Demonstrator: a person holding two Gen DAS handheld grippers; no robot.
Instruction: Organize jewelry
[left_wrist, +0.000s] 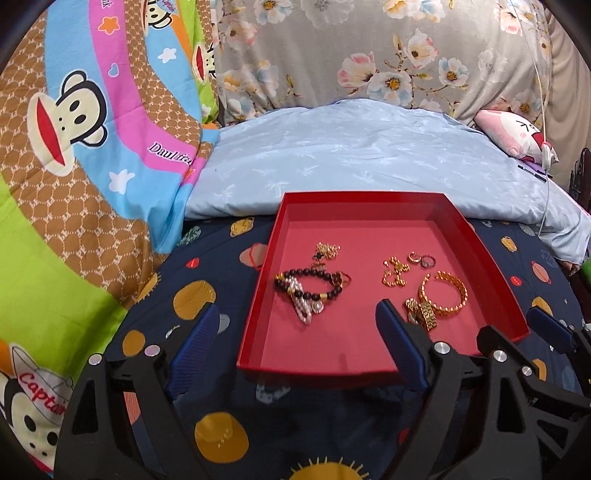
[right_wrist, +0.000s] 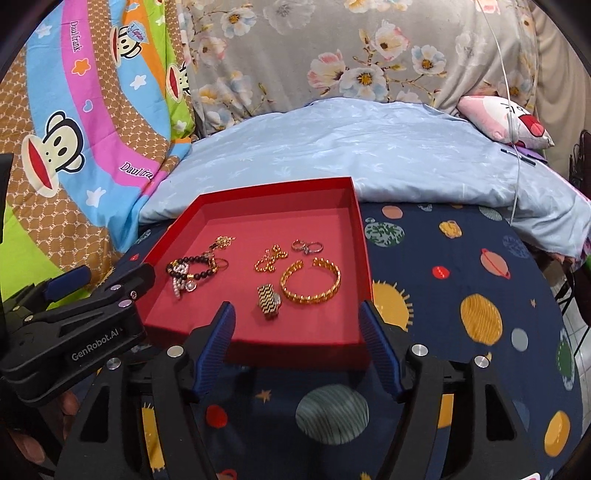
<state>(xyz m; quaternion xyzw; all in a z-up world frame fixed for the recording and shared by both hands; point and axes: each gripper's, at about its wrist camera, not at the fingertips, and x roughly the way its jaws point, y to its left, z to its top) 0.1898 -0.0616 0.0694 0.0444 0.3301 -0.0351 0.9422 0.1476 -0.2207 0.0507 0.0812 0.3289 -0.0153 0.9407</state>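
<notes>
A red tray (left_wrist: 258, 291) (right_wrist: 364, 258) lies on the navy planet-print bedsheet. In it lie a black bead bracelet with pearls (left_wrist: 306, 286) (right_wrist: 192, 269), a gold chain (left_wrist: 327, 251) (right_wrist: 223, 242), a gold bow piece (left_wrist: 395, 275) (right_wrist: 271, 258), small rings (left_wrist: 423, 259) (right_wrist: 307, 246), a gold cuff bangle (left_wrist: 445, 293) (right_wrist: 312, 280) and a gold watch band (left_wrist: 424, 314) (right_wrist: 269, 301). My left gripper (left_wrist: 295, 317) is open and empty at the tray's near left. My right gripper (right_wrist: 295, 314) is open and empty at the tray's near edge, just short of the watch band.
A light blue pillow (left_wrist: 351, 162) (right_wrist: 369, 147) lies behind the tray. A monkey-print quilt (left_wrist: 74, 147) (right_wrist: 74, 129) is piled at left. A pink plush (left_wrist: 517, 136) (right_wrist: 502, 118) and a white cable (right_wrist: 517, 147) are at the far right.
</notes>
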